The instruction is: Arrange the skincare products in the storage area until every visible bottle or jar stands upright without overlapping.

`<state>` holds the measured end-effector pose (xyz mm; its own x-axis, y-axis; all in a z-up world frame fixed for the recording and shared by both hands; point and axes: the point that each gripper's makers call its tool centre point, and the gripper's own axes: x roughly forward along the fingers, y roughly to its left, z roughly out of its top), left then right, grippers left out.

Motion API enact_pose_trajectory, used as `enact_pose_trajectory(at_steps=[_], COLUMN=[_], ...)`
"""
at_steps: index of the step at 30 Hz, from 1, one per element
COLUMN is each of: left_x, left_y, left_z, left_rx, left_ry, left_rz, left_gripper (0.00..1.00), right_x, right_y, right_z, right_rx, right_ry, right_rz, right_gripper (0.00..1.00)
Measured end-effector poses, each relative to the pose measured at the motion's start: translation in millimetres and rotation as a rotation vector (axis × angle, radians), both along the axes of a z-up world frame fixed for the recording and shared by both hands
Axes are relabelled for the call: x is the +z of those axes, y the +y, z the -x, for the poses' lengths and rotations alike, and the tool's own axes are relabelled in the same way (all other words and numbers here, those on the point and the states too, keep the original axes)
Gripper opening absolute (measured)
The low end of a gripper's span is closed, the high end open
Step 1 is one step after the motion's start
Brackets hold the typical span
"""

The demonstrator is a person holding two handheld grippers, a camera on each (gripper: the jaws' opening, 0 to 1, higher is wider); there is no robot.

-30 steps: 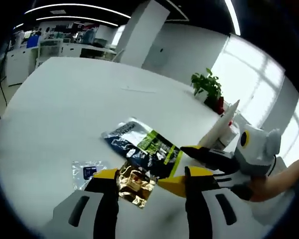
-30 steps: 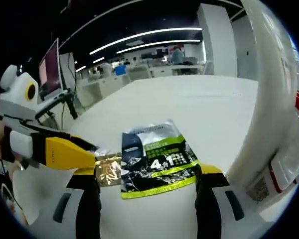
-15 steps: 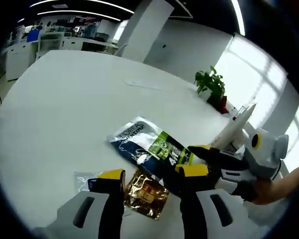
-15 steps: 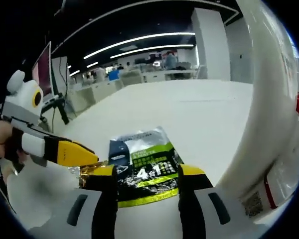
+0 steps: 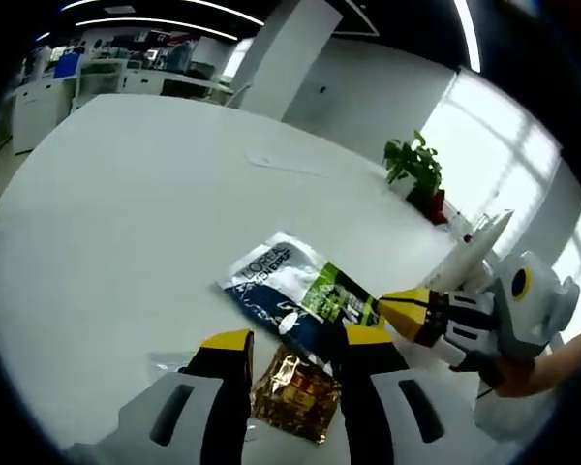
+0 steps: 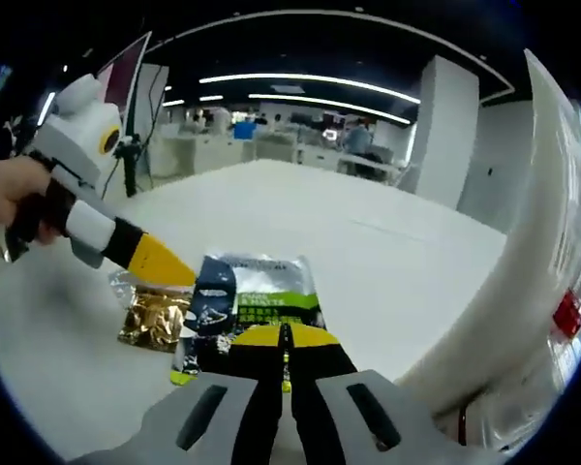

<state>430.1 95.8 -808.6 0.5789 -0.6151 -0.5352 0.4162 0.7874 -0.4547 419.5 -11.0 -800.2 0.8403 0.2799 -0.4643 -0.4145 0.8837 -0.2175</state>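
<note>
A dark blue and green sachet (image 5: 290,291) lies flat on the white table (image 5: 126,194). My right gripper (image 6: 284,341) is shut on the near edge of this sachet (image 6: 257,295); in the left gripper view it (image 5: 407,308) comes in from the right at the sachet's green end. A gold foil sachet (image 5: 298,392) lies between the jaws of my left gripper (image 5: 295,341), which stands open just above it. In the right gripper view the left gripper (image 6: 160,263), held by a hand, points at the gold sachet (image 6: 155,318).
A small clear sachet (image 6: 126,284) lies beside the gold one. A tall white box (image 6: 523,262) with a red label rises at the right. A potted plant (image 5: 416,170) stands at the table's far edge. Desks and monitors fill the room behind.
My right gripper's jaws have shut on the blue and green sachet's edge. My left gripper's jaws have narrowed and moved over the gold sachet.
</note>
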Motion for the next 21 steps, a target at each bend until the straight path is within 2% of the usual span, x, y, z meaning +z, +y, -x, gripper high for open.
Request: enact_pose_trajectory(at_steps=[8,12,19,21], left_x=[-6.8,-7.4,-8.5,-8.5], left_y=[4,2,0,-2], left_z=[-2.6,-4.7,-10.0,-11.0], left_rx=[0.008,0.002,0.003,0.002], left_ry=[0.017,0.015,0.018,0.017], left_rz=[-0.011,-0.009,0.006,0.009], left_gripper=[0.26,0.26,0.24,0.24], right_x=[-18.2,-23.3,-23.0,-24.6], right_y=[-15,-15,-14,-14], right_z=[-3,-1,0,-2], right_rx=[-0.049,-0.037,-0.007,-0.015], right_ry=[0.053,0.072,0.050,0.060], right_rz=[0.055,0.074,0.141,0.117], right_gripper=[0.01,0.01,0.01,0.01])
